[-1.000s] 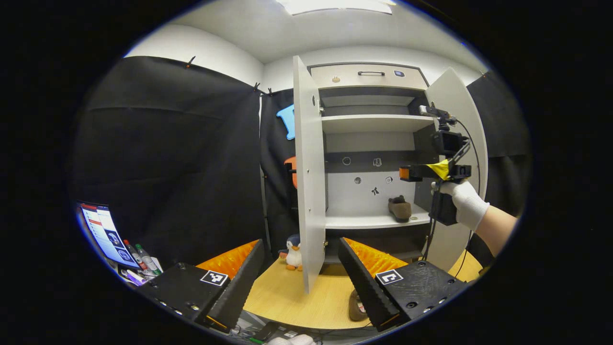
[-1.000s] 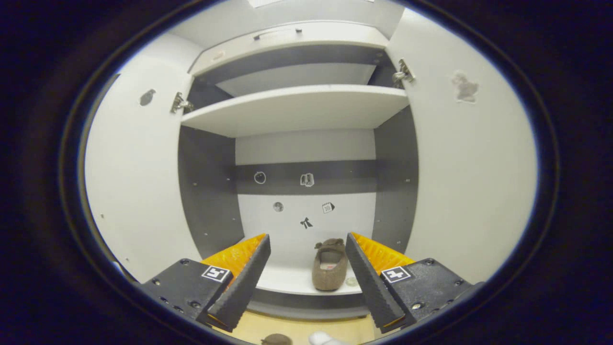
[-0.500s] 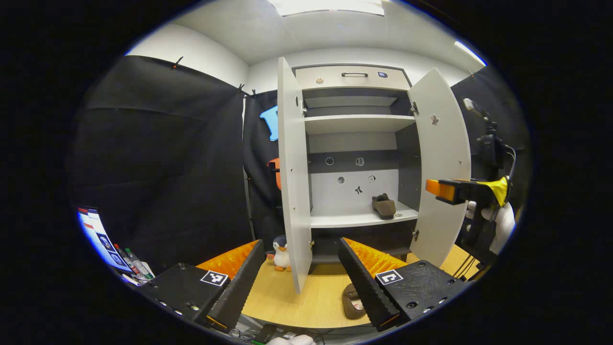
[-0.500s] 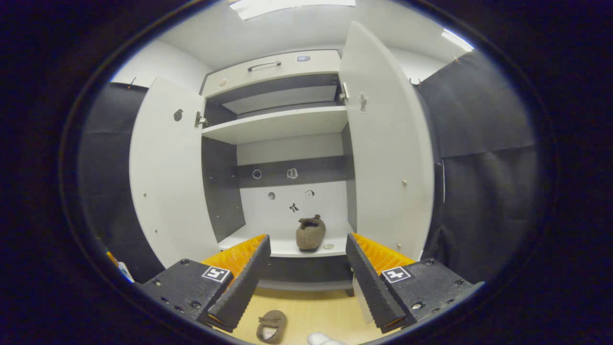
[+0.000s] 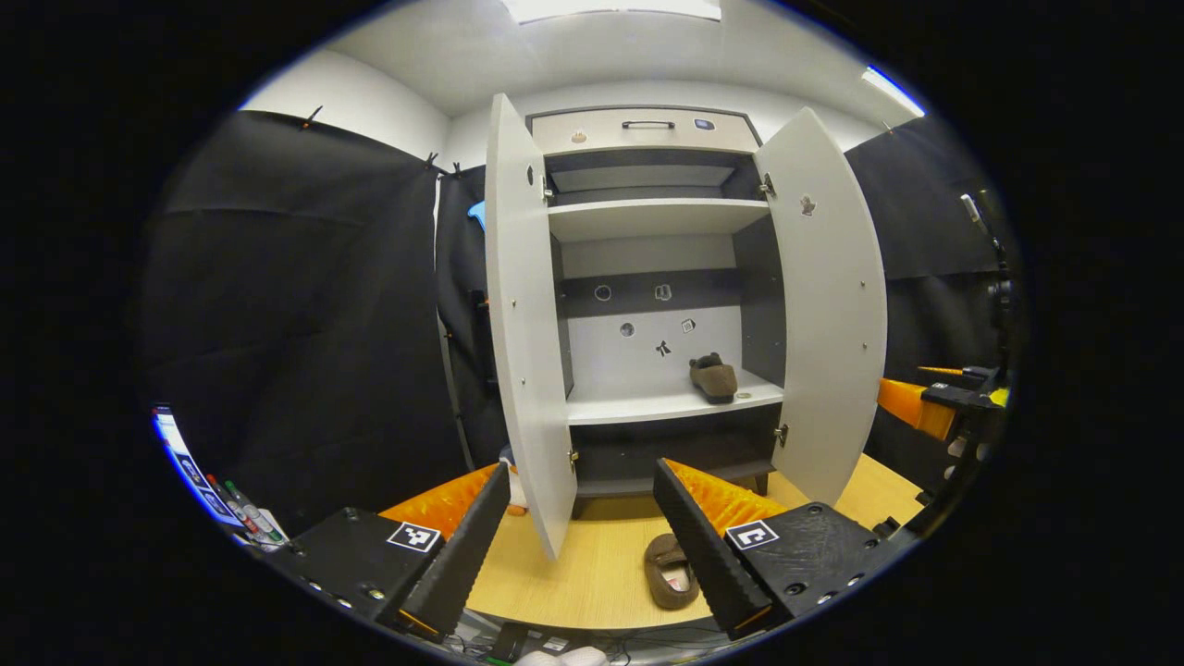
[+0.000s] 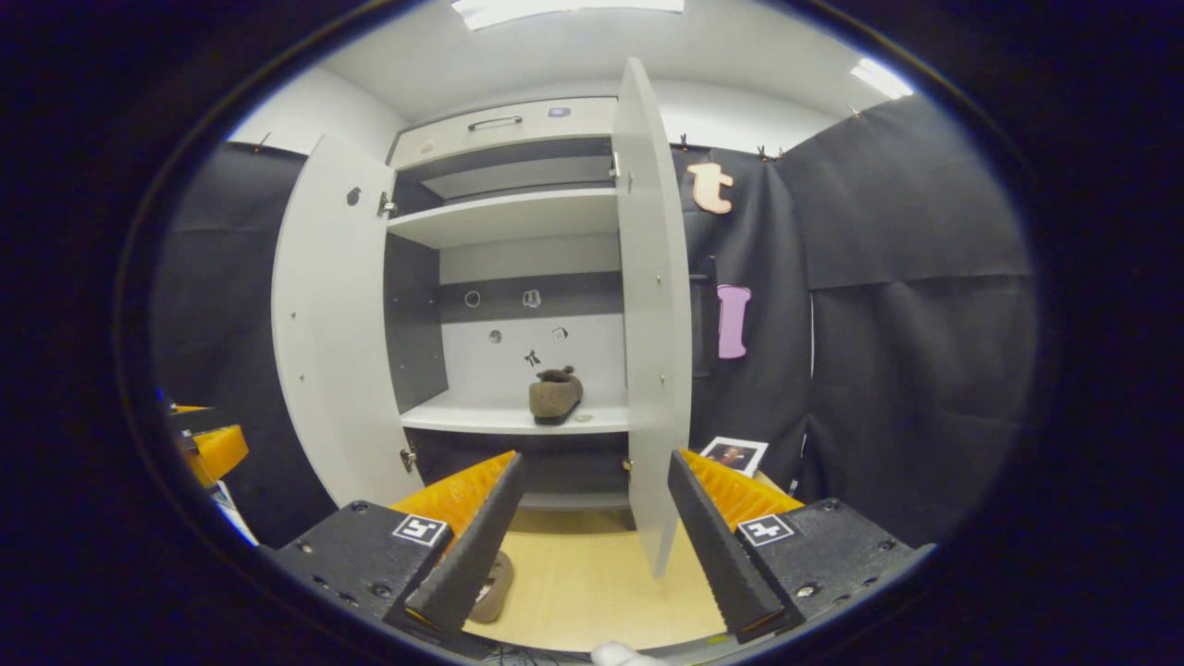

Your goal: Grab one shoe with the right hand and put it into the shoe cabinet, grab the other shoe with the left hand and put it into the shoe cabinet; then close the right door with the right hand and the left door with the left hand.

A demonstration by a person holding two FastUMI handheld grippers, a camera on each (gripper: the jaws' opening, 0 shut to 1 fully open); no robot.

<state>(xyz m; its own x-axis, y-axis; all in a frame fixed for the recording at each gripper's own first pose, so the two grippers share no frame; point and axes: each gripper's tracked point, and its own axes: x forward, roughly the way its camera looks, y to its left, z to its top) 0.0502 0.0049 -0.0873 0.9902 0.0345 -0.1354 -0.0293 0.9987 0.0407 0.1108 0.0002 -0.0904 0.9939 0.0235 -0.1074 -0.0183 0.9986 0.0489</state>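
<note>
Standing between the two shoe placements: one brown slipper point(image 5: 713, 377) already sitting on the lower shelf point(image 5: 647, 405) of the shoe cabinet point(image 5: 647, 139), toward the shelf's right end, toe pointing outward; the other brown slipper point(image 5: 672, 585) lying on the wooden floor point(image 5: 592, 573) at about 6 o'clock in the left gripper view, opening facing up, pale insole showing. Judging the second grab as the step in hand. Left gripper point(image 5: 583, 546) hanging above the floor with fingers spread wide and holding nothing, the floor slipper lying just beside its right finger. Right gripper point(image 6: 592, 536) likewise gaping and empty, facing the edge of the right door point(image 6: 652, 314), the floor slipper point(image 6: 488, 588) peeking behind its left finger at 7 o'clock. Both doors, including the left door point(image 5: 523, 314), hanging open. Calling next for lowering the left gripper over the slipper, straddling its soft fuzzy upper, pinching it, then lifting to the shelf's free left side.
</note>
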